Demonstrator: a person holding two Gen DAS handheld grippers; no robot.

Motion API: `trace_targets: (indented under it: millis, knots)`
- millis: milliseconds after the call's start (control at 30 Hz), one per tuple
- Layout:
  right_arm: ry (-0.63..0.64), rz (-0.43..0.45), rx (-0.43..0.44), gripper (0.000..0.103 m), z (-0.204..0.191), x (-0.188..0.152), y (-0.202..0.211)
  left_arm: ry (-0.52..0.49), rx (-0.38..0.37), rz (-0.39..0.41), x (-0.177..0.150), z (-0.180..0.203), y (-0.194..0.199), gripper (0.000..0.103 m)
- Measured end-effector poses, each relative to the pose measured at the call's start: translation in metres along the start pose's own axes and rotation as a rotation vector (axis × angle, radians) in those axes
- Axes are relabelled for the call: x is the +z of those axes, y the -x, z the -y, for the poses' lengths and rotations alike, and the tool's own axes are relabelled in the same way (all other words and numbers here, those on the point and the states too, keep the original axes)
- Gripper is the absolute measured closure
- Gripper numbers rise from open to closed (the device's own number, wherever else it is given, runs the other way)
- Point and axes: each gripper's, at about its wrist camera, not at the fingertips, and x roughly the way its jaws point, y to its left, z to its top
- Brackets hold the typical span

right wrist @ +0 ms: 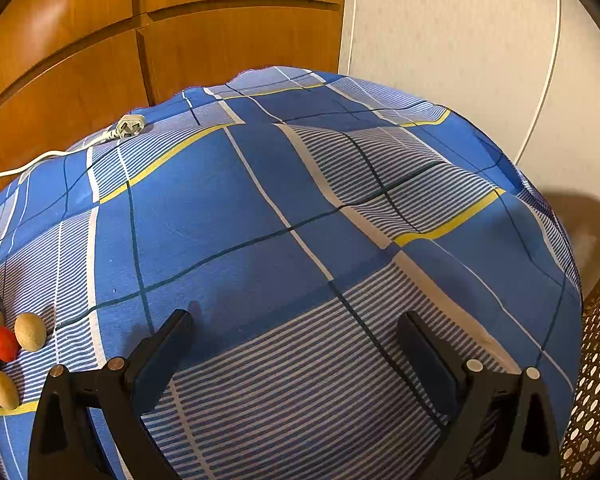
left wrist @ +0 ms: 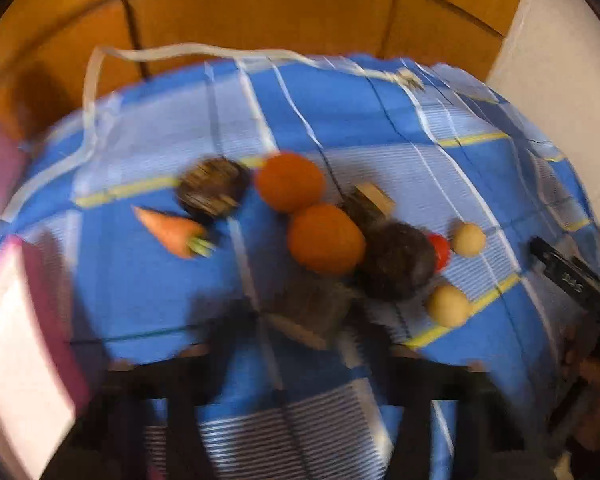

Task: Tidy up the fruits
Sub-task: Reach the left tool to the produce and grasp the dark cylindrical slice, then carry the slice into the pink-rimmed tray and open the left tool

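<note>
An orange carrot (left wrist: 171, 232) is lying far left on the blue checked cloth (left wrist: 148, 288), two round orange fruits (left wrist: 290, 182) touching mid-cluster. The left gripper (left wrist: 300, 344) is blurring over a brown block (left wrist: 312, 312); grip unclear. The right gripper (right wrist: 296, 340) is hovering wide apart, empty.

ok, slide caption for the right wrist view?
Open right tool hovering over bare blue checked cloth; fruit pile at far left edge.

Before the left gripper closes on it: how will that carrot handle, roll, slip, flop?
The carrot tapers to a point, so if nudged it would probably swing in an arc rather than roll straight. It lies flat on the soft checked cloth, which likely damps sliding. It looks like a stiff toy with a smooth skin, so pads could slip toward the thin tip; blur leaves this uncertain.
</note>
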Motion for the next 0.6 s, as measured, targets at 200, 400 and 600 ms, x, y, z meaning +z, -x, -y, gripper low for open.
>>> trace_targets:
  millis: [200,400,600]
  knots:
    - [0.002,0.001,-0.001,0.000,0.000,0.001,0.000,0.048,-0.042,0.087,-0.020,-0.005,0.039,0.060]
    - [0.001,0.002,0.002,0.000,0.000,0.001,0.000,0.237,-0.022,0.227,-0.056,-0.049,0.103,0.060]
    - [0.001,0.002,0.002,0.000,0.000,0.000,0.000,0.475,0.171,0.246,-0.099,-0.132,0.132,0.060]
